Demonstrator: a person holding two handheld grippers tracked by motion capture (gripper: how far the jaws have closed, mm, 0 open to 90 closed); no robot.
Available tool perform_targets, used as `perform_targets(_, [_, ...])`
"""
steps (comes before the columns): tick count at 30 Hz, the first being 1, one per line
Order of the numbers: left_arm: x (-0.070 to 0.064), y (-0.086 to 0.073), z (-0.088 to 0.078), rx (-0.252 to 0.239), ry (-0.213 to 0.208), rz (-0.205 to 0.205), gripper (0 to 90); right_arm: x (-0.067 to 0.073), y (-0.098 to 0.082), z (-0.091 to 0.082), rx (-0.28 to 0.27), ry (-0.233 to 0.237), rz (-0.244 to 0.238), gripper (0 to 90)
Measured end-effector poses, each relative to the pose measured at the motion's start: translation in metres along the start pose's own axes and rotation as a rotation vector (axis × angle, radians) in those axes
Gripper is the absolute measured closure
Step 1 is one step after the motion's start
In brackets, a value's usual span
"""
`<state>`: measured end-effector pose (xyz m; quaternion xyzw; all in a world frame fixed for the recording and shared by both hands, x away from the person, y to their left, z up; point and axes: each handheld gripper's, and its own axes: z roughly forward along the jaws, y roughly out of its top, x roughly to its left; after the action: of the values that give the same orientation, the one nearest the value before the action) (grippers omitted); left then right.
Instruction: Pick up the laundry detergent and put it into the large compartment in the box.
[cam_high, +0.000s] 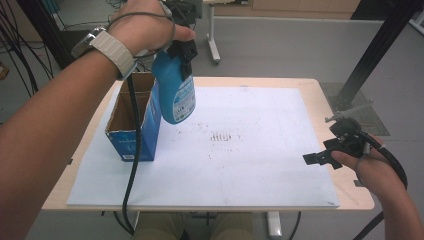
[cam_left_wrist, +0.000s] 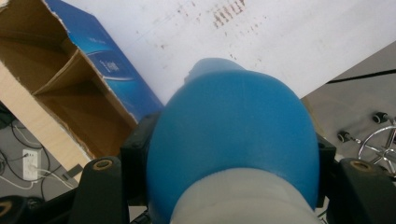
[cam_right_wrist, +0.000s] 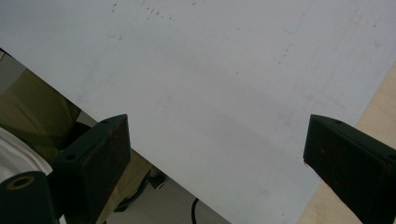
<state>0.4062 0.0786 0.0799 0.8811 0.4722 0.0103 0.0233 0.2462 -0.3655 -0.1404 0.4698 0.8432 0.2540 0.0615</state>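
Your left claw (cam_high: 182, 50) is clamped on the blue bottle (cam_high: 175, 92), held in the air beside the open box (cam_high: 134, 125). Your right claw (cam_high: 325, 157) is apart over the tabletop (cam_high: 280, 82).

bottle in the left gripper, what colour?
Blue bottle, with a label on its side; clearest in the high view, hanging from the left gripper.

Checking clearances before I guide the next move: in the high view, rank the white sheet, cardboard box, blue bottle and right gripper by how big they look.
1. white sheet
2. cardboard box
3. blue bottle, though it is lifted nearer the camera, so its rank against the box is unsure
4. right gripper
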Motion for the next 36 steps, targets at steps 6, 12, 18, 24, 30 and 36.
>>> perform_targets(6, [0.010, -0.005, -0.011, -0.002, -0.006, -0.075, 38.4, 0.001, 0.001, 0.001, -0.003, 0.003, -0.005, 7.5])
perform_targets(12, [0.024, -0.011, -0.023, -0.001, -0.009, -0.136, 38.4, 0.001, 0.001, 0.001, -0.010, 0.002, -0.007, 7.5])
perform_targets(18, [0.035, -0.017, -0.030, -0.011, -0.006, -0.182, 38.4, 0.000, 0.002, 0.001, -0.019, 0.001, -0.008, 7.5])
perform_targets(24, [0.044, -0.023, -0.034, -0.023, -0.012, -0.214, 38.4, 0.000, 0.004, 0.003, -0.023, -0.001, -0.008, 7.5])
perform_targets(30, [0.054, -0.028, -0.040, -0.032, -0.010, -0.254, 38.4, -0.001, 0.004, 0.006, -0.019, 0.004, -0.009, 7.5])
perform_targets(36, [0.065, -0.034, -0.043, -0.037, -0.012, -0.295, 38.4, -0.002, 0.005, 0.007, -0.016, 0.005, -0.009, 7.5])
